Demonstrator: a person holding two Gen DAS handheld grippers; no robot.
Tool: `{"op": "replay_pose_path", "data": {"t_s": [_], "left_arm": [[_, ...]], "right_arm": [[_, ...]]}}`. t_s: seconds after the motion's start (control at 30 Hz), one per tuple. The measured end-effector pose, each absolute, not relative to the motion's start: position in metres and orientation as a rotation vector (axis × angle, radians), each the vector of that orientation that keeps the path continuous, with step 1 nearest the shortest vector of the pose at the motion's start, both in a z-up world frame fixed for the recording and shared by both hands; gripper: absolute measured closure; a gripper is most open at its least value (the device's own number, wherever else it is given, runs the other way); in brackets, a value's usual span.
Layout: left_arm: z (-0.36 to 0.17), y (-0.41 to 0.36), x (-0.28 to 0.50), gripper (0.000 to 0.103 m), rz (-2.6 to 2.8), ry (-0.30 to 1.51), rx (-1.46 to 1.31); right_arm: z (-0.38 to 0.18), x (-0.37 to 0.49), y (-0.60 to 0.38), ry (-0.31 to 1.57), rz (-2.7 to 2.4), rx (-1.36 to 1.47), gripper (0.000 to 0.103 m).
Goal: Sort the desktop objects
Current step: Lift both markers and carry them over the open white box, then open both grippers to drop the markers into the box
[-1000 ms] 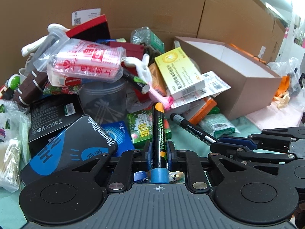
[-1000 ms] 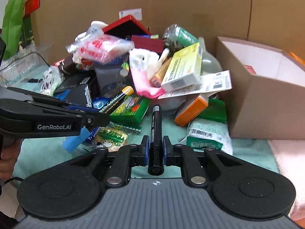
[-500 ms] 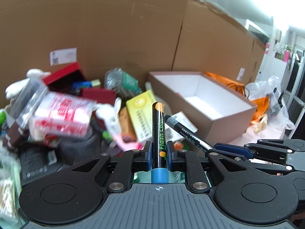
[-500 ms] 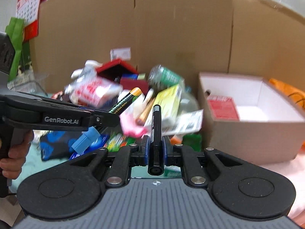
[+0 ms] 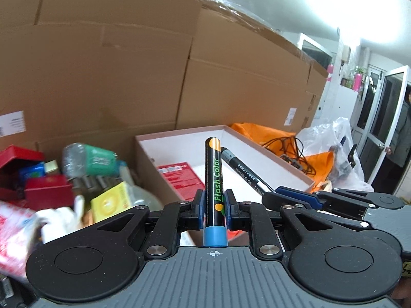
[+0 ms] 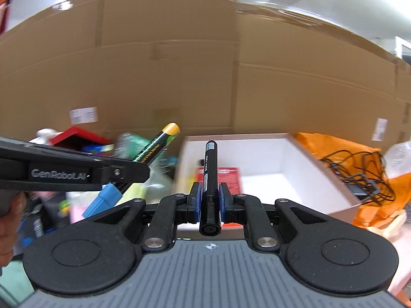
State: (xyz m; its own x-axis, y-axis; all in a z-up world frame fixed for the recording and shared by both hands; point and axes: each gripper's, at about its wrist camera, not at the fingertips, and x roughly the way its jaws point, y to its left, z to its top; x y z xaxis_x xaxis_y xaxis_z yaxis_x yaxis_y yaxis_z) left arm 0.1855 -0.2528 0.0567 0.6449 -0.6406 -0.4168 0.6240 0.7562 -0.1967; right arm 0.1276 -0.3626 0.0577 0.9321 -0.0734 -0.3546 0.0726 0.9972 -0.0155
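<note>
My left gripper [image 5: 214,202] is shut on a black Flash Color marker [image 5: 214,179] with an orange tip and blue cap, held upright. My right gripper [image 6: 208,199] is shut on a black marker pen [image 6: 210,174]. Both are raised in front of an open box with a white inside [image 5: 185,143], which also shows in the right wrist view [image 6: 267,159] and holds a red packet [image 6: 230,177]. The right gripper and its pen [image 5: 241,169] show at the right of the left wrist view. The left gripper with its marker [image 6: 154,146] shows at the left of the right wrist view.
A pile of mixed items lies at the left: a red box [image 5: 46,192], a yellow box [image 5: 110,202], a green-labelled bottle [image 5: 90,159]. An orange bag with black cables [image 5: 290,148] lies right of the open box. Tall cardboard cartons [image 5: 102,64] stand behind.
Both grippers have risen with their markers and moved right, from low over the pile to in front of the open box. The pile has dropped to the lower left.
</note>
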Motion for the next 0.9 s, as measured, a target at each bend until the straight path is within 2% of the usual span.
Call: {"op": "replay_pose_path", "data": {"t_s": [0.5, 0.8, 0.83, 0.87, 0.9], "left_arm": [[0.014, -0.385, 0.296, 0.09, -0.741, 0.731, -0.017], [-0.007, -0.416, 0.321, 0.089, -0.718, 0.807, 0.018], [-0.007, -0.416, 0.323, 0.068, -0.718, 0.816, 0.012], [-0.007, -0.415, 0.324, 0.067, -0.721, 0.815, -0.001], [-0.005, -0.415, 0.325, 0.056, -0.711, 0.806, -0.008]], "right_arm": [[0.023, 0.217, -0.453, 0.526, -0.218, 0.027, 0.087], [0.002, 0.247, -0.471, 0.65, -0.242, -0.003, 0.086], [0.0, 0.249, -0.472, 0.655, -0.248, -0.008, 0.086], [-0.001, 0.251, -0.474, 0.658, -0.252, -0.015, 0.086], [-0.002, 0.252, -0.475, 0.663, -0.255, -0.019, 0.087]]}}
